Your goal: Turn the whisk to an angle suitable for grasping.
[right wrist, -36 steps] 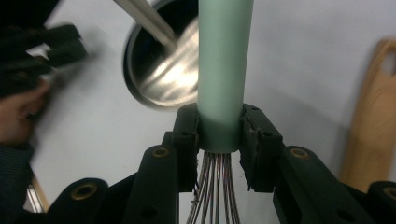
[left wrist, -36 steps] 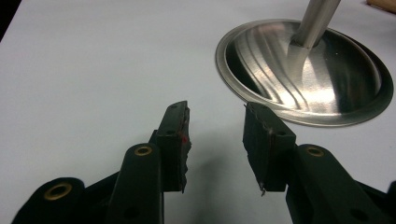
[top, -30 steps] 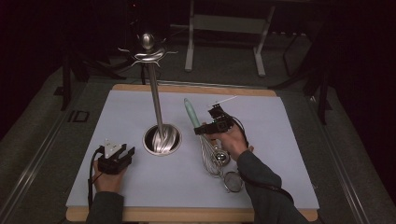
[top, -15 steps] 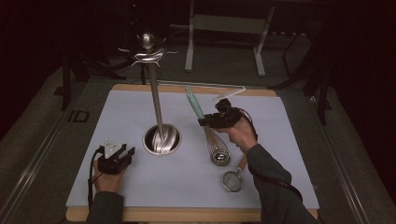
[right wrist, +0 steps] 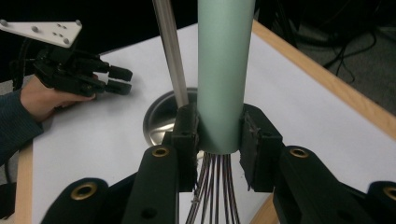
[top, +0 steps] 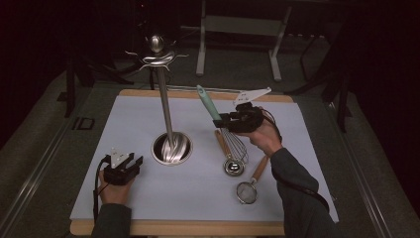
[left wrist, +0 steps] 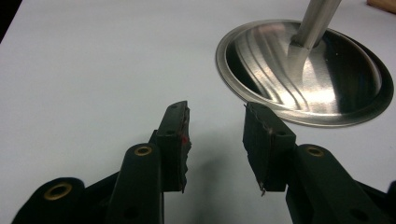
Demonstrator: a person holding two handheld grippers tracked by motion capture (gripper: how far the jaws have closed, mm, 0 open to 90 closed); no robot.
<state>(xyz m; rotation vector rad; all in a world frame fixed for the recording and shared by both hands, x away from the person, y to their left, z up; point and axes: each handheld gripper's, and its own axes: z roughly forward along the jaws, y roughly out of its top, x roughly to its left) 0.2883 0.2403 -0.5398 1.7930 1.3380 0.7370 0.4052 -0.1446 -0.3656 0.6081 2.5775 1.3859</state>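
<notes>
A whisk with a pale green handle (top: 207, 102) and wire loops (top: 236, 141) hangs tilted above the mat, handle up and to the left. My right gripper (top: 224, 120) is shut on the handle's lower end (right wrist: 224, 70), just above the wires (right wrist: 212, 186). A tall metal stand rises from a round steel base (top: 171, 148) to a ring of hooks (top: 157, 55). My left gripper (top: 125, 166) rests on the mat to the left of the base, jaws open and empty (left wrist: 215, 126), with the base (left wrist: 303, 74) just ahead of them.
Under the whisk lies a wooden-handled metal scoop (top: 231, 164), and a small wooden-handled strainer (top: 246, 191) lies nearer the front. The white mat (top: 198, 198) covers a wooden table. The stand's pole (right wrist: 170, 51) and the left hand's gripper (right wrist: 88, 74) are beyond my right jaws.
My right gripper has risen with the whisk, lifting its wires off the mat and uncovering the scoop beneath. The left gripper has stayed where it was.
</notes>
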